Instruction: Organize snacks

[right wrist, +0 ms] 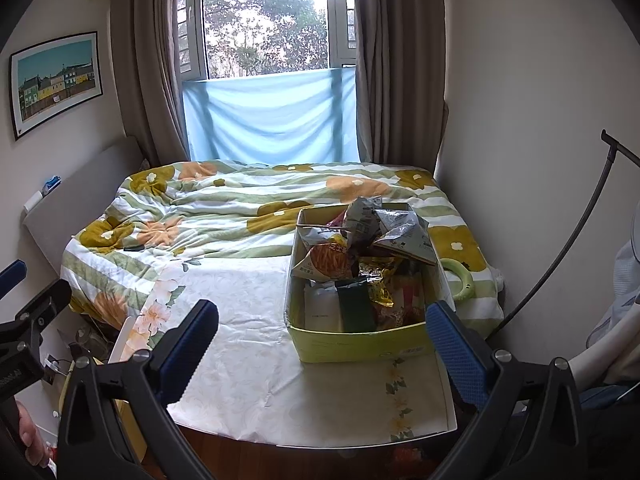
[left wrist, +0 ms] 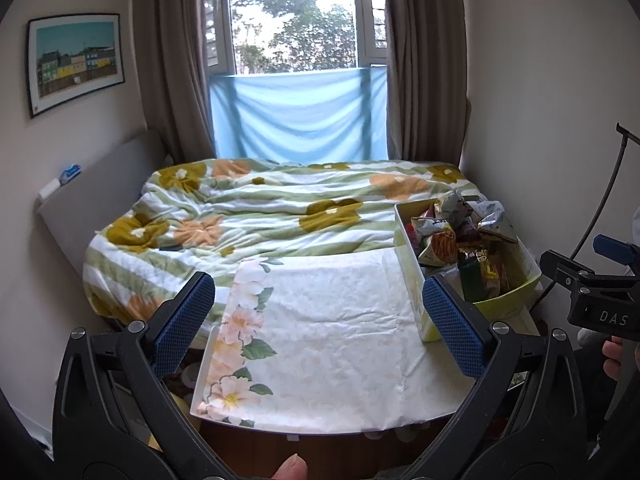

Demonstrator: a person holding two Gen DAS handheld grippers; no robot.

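A yellow-green cardboard box point(right wrist: 360, 340) stands on a small table with a white floral cloth point(right wrist: 248, 320), at its right side. It is full of snack bags point(right wrist: 360, 248), grey, orange and gold ones. The box also shows in the left wrist view point(left wrist: 508, 300) at the right, with the snack bags point(left wrist: 460, 232) in it. My left gripper point(left wrist: 320, 320) is open and empty, above the cloth's bare part point(left wrist: 328, 320), left of the box. My right gripper point(right wrist: 324, 340) is open and empty, just in front of the box.
A bed with a flowered quilt point(right wrist: 224, 208) lies behind the table, under a window with brown curtains. A green ring point(right wrist: 460, 276) lies on the quilt right of the box. A black cable point(right wrist: 572, 240) curves along the right wall. The wooden floor point(right wrist: 240, 460) shows below the table's edge.
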